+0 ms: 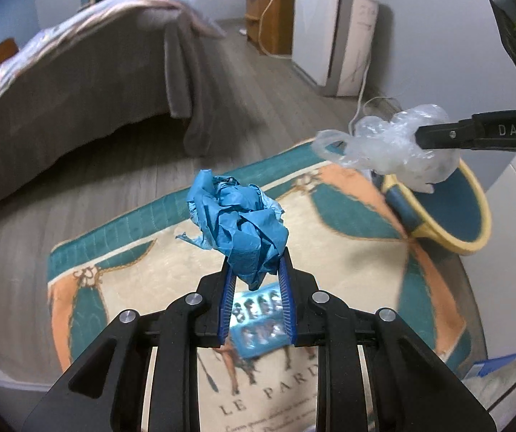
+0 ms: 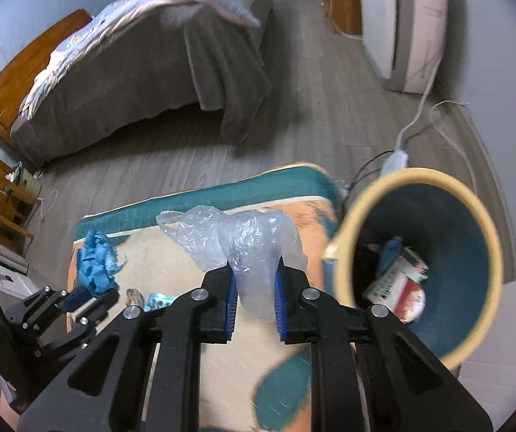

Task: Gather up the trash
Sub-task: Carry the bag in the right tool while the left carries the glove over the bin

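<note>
Tilting downward, left tongs (image 1: 257, 270) clamp blue paper (image 1: 238, 230), right tongs (image 2: 256, 280) clear plastic (image 2: 247, 244).

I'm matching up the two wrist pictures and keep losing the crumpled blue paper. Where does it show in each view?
Left wrist: the crumpled blue paper sits at the centre, clamped in the left gripper.
Right wrist: the paper appears small at the lower left, at the tips of the same gripper.
Shared landmark: the yellow-rimmed bin, at the right in both views.
</note>
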Motion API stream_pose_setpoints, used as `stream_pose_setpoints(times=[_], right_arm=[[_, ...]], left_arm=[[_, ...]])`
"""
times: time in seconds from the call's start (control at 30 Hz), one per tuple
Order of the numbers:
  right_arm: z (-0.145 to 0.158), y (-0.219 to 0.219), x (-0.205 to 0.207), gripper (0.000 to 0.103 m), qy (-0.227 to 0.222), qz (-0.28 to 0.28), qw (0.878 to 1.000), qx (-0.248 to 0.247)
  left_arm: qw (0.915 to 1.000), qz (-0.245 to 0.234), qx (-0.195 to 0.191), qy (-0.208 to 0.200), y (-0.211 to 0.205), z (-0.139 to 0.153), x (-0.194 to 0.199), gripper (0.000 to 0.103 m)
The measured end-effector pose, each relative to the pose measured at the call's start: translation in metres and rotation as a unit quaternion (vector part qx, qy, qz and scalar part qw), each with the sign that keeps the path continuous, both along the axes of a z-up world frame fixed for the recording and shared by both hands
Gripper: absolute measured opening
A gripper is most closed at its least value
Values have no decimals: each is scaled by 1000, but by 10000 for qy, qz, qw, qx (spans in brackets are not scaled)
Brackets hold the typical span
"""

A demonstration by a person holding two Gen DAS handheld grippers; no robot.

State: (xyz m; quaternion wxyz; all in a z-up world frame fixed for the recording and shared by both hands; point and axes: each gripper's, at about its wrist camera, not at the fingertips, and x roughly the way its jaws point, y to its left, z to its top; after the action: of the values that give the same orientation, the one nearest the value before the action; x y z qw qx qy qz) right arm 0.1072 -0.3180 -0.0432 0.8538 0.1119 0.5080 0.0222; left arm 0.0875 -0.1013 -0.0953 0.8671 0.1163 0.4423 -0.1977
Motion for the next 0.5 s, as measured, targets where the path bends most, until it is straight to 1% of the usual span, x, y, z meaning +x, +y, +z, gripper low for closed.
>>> stream_pose_setpoints(times=[0.2,0.37,0.5], right_arm=[[10,-49,-29,16,-32,-447,9990,92],[16,-71,-44,16,-113,-617,9980,39],[15,-85,-52,16,-101,-708,9974,12]], left_arm=[[9996,-159,57,-204,-17,14,-23,25],[9992,-278,91,-285,-31,18,-34,25],[9989,-347,110,-295,-41,17,-36,25]])
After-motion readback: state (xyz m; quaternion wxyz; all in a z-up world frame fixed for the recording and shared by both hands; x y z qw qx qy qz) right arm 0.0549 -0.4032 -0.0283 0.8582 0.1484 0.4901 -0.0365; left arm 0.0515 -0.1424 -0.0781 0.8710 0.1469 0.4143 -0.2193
